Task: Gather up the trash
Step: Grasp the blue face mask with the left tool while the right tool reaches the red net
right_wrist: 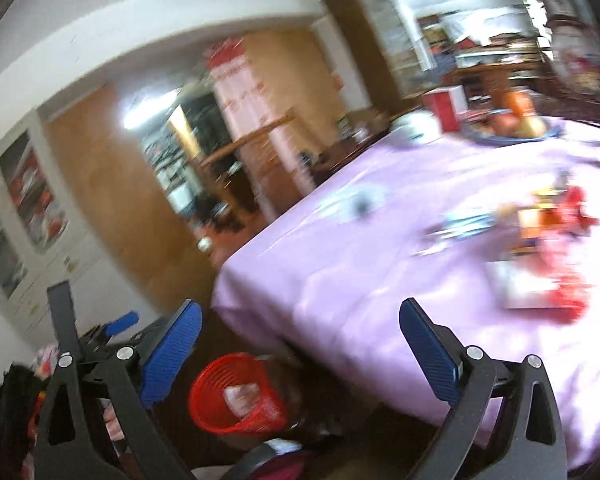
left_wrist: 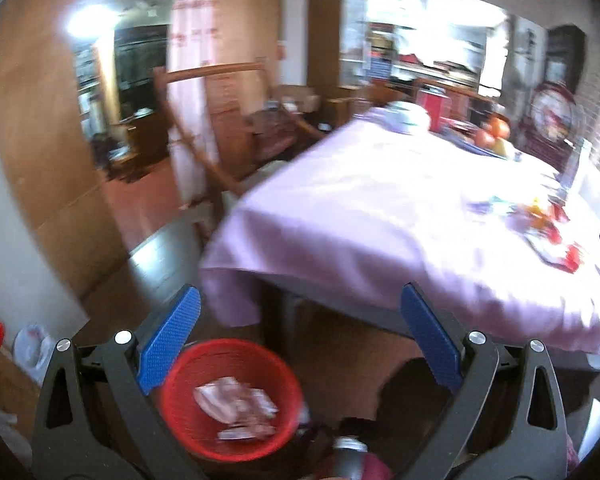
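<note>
1. While I hold both tools above the floor beside the table, my left gripper (left_wrist: 300, 316) has its blue pads spread wide with nothing between them.
2. My right gripper (right_wrist: 300, 328) is spread just as wide and also carries nothing.
3. Just below the left gripper stands a red mesh basket (left_wrist: 231, 398) on the floor, with crumpled pinkish-white wrappers (left_wrist: 236, 406) lying inside it; the right camera shows the same basket (right_wrist: 236, 394) near the table's corner.
4. Beyond the basket is the table, covered by a lilac cloth (left_wrist: 380, 216) that hangs over the edge.
5. On the cloth, toward my right, lies a blurred scatter of litter (left_wrist: 548, 228): red, orange and white scraps, too smeared to name singly; it shows larger in the right view (right_wrist: 540, 256).
6. Farther back on the table sits a plate of fruit (right_wrist: 516, 124), with a red box (right_wrist: 446, 106) and a white rounded object (right_wrist: 416, 126) beside it.
7. Past the table, a wooden chair (left_wrist: 208, 120) stands on the left before a brown wall and a doorway.
</note>
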Available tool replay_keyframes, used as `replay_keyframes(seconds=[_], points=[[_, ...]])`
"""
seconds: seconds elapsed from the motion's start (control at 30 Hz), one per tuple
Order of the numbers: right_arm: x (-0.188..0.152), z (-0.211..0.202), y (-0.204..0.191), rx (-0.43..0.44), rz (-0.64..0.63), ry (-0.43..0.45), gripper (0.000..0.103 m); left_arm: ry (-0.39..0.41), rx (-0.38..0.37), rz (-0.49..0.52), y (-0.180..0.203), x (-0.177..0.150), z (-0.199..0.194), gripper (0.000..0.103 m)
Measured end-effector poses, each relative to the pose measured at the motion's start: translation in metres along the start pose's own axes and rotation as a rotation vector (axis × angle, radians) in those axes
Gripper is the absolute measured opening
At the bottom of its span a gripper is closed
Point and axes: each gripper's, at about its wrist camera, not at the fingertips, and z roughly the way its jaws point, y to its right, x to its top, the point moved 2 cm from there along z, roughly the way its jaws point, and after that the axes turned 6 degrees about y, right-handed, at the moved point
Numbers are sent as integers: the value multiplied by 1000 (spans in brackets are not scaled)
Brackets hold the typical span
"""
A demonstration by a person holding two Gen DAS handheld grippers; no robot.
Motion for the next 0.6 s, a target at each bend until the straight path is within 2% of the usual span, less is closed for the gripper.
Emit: replay_keyframes(seconds=[0.17, 0.33, 0.47, 0.6], points=[[6, -48, 79, -123, 88, 77, 97, 2, -89, 74, 68, 10, 13, 96], [5, -74, 158, -238, 199, 114, 97, -33, -167, 155, 140, 23, 52, 96], [-4, -70, 194, -301, 254, 107, 97, -65, -209, 195, 183, 29, 84, 96], [-14, -51, 218, -329, 276, 39, 97, -117, -246, 192, 206, 29, 118, 96]])
